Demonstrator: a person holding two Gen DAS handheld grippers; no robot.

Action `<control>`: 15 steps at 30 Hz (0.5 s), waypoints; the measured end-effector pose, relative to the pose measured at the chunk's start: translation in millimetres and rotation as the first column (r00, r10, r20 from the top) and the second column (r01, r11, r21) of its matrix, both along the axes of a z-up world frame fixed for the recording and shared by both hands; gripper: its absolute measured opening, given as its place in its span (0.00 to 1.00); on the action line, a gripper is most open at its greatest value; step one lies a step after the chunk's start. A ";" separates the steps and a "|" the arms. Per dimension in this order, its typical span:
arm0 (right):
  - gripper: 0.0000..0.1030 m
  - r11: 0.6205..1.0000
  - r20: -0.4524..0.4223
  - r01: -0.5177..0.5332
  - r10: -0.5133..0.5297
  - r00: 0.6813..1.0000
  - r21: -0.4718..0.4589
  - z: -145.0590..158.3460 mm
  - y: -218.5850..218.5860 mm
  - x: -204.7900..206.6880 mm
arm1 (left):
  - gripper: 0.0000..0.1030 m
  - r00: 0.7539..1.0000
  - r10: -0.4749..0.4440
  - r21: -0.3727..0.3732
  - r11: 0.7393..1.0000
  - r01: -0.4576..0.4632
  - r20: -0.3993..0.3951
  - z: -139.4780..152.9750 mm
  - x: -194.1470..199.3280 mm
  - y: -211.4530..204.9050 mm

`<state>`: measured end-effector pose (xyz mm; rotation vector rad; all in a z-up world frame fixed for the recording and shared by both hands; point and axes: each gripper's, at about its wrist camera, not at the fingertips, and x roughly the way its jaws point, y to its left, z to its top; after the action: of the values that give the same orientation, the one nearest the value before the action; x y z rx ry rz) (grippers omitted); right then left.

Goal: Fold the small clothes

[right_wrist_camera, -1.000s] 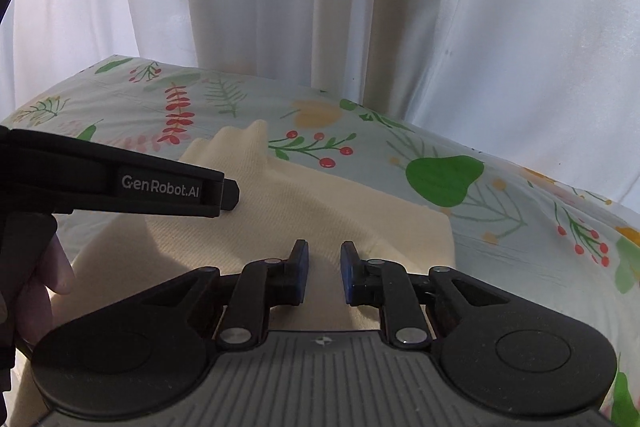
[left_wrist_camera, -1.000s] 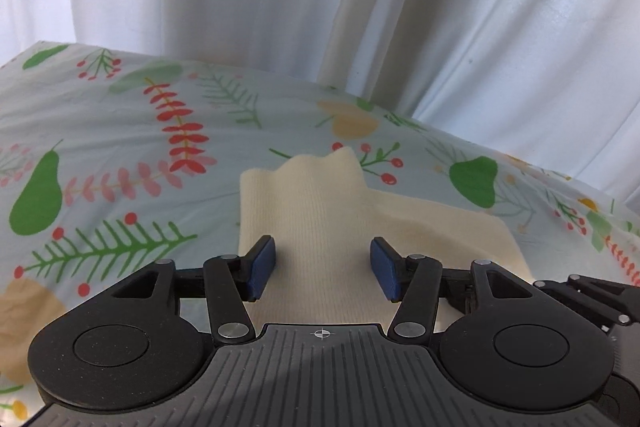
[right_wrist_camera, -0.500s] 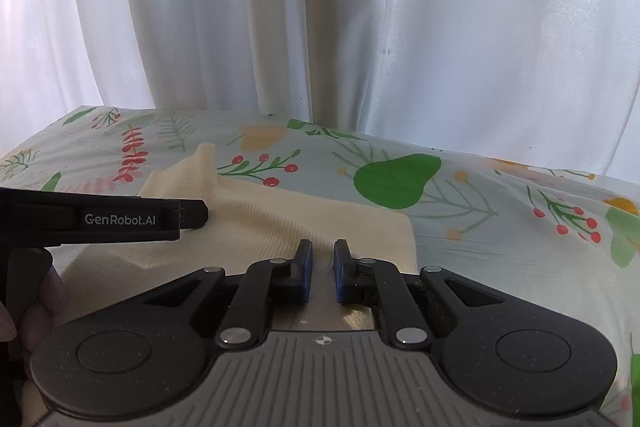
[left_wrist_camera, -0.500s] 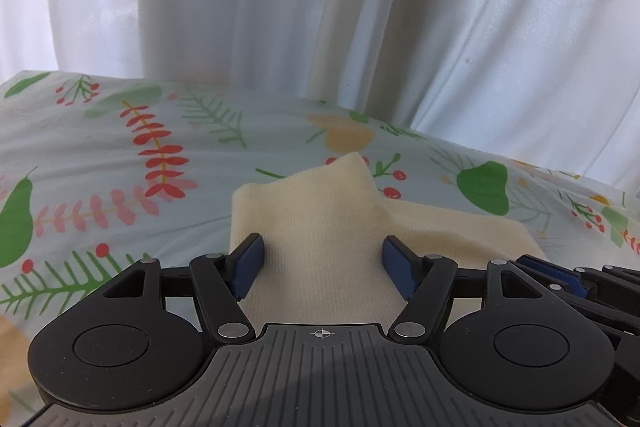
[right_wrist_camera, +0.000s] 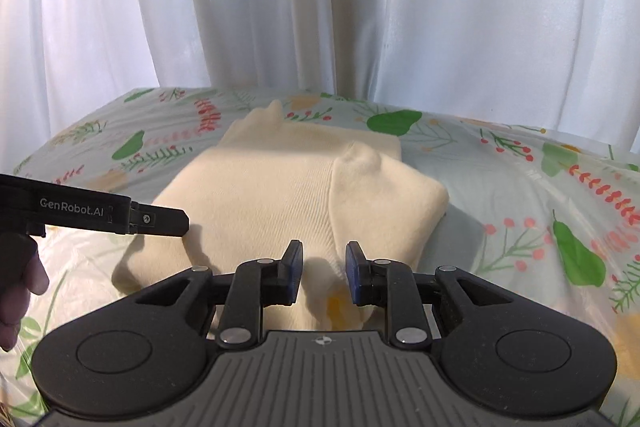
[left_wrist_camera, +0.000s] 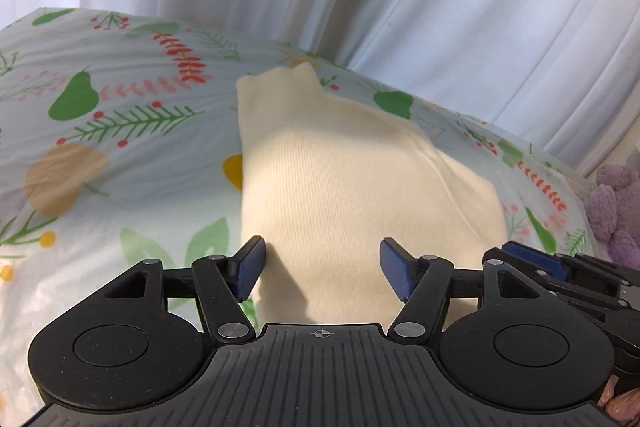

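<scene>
Left wrist view: the left gripper (left_wrist_camera: 322, 269) stands released, its blue pads (left_wrist_camera: 251, 267) wide apart over the near edge of the cream garment (left_wrist_camera: 340, 179), which lies folded on the floral bedsheet (left_wrist_camera: 120, 147) just ahead of and below the fingers. Its jaws have just been opening and then eased slightly; cloth lies beneath the gap, but neither pad presses on it. Compared with a second ago, far more of the garment shows ahead of the fingers, so the hand has drawn back from it. A purple plush toy (left_wrist_camera: 616, 211) sits to the far right of this gripper.

Right wrist view: the right gripper (right_wrist_camera: 323, 273) has just been opening from a near-closed pinch; its jaws now stand a little apart, and whether a thin layer of cloth remains caught is hard to tell, though the pads appear clear. A pinched peak remains in the garment ahead of them. This suggests a fold just laid down and let go.

Legible writing: "GenRobot.AI" (right_wrist_camera: 71, 206) on the side of the left gripper, seen to the left.
</scene>
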<state>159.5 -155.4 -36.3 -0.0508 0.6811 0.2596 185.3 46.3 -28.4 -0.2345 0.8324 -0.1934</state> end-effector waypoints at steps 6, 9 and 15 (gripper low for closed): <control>0.22 0.988 0.014 -0.025 0.027 1.000 -0.154 -14.9 7.2 -1.8 | 0.73 0.998 0.034 0.113 0.993 -0.027 -0.060 -17.5 -9.7 -0.9; 0.22 0.981 0.021 -0.031 0.035 0.999 -0.190 -16.5 11.3 -3.0 | 0.78 0.998 0.035 0.145 0.989 -0.026 -0.059 -19.0 -10.9 0.5; 0.32 0.962 -0.019 -0.011 0.006 1.000 -0.272 -11.5 17.2 -5.9 | 0.80 0.993 0.066 0.130 0.990 -0.053 -0.102 -12.5 -16.4 7.4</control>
<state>153.6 -138.2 -47.8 -0.3148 0.7316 0.1732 168.9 53.7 -40.9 -0.1504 0.9390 -0.0715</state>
